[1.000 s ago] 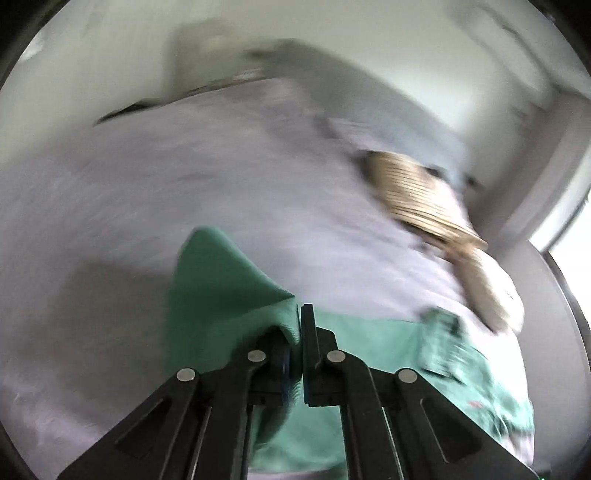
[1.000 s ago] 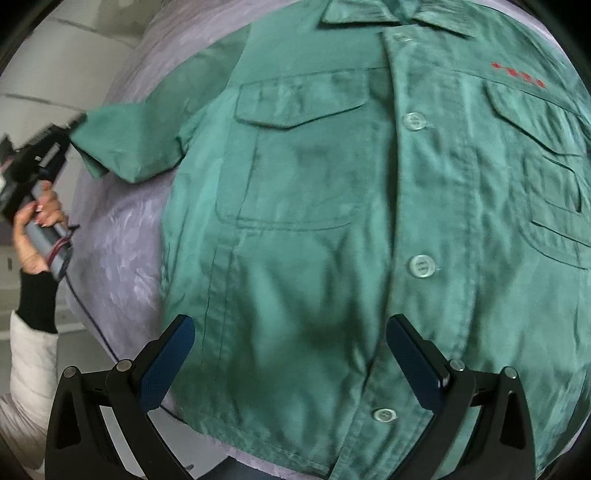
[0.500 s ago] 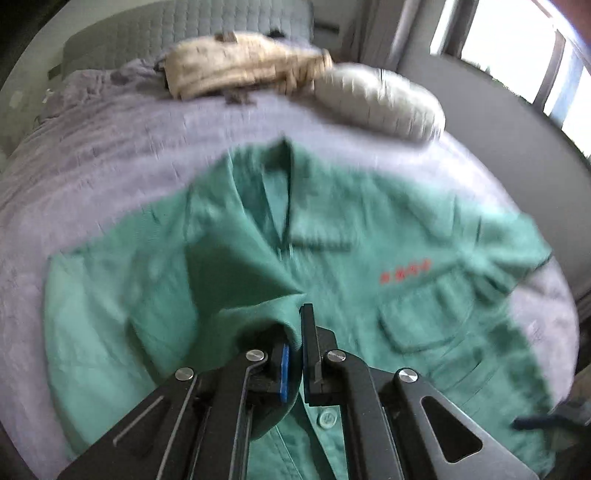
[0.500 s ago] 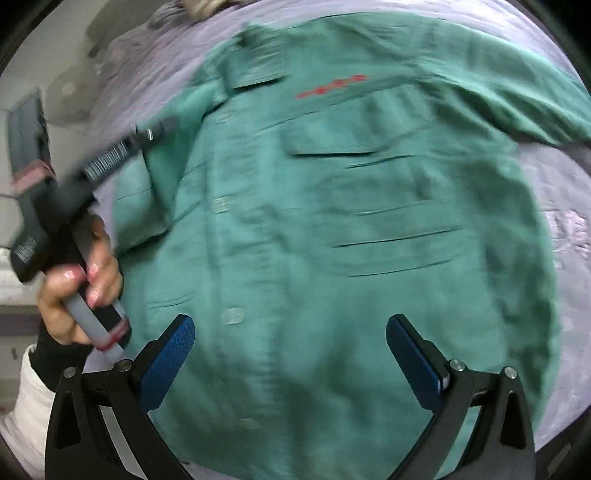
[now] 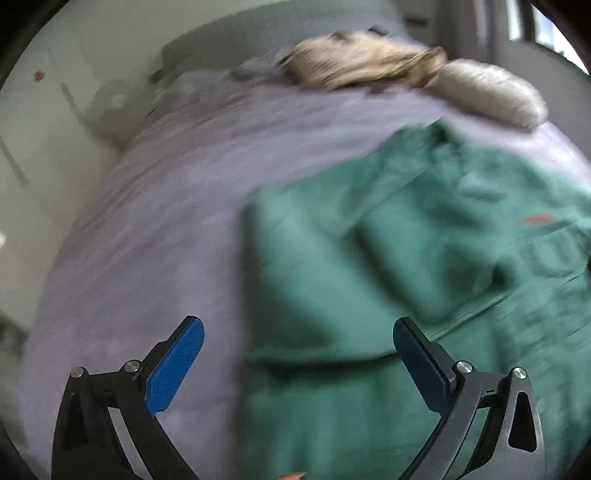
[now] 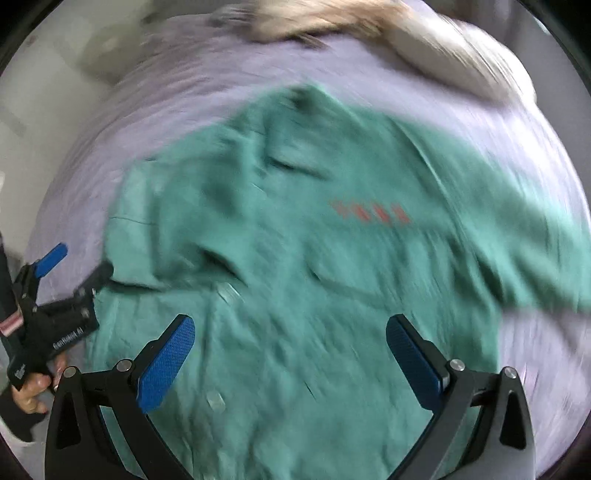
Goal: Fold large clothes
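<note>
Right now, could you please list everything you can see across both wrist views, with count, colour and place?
shirt: one, green with red marks on the chest, spread front-up on the bed, one sleeve folded in over the body.
bedspread: one, pale lilac, covering the bed under the shirt.
beige bundle: one, tan, at the far end of the bed; too blurred to identify.
pillow: one, off-white, beside the bundle.
headboard: one, grey, behind the bed.
left tool: one, black with blue pads, jaws opening, nothing between them, over the shirt's edge.
right tool: one, black with blue pads, open above the shirt front.
hand: one, gripping the left tool's handle.
</note>
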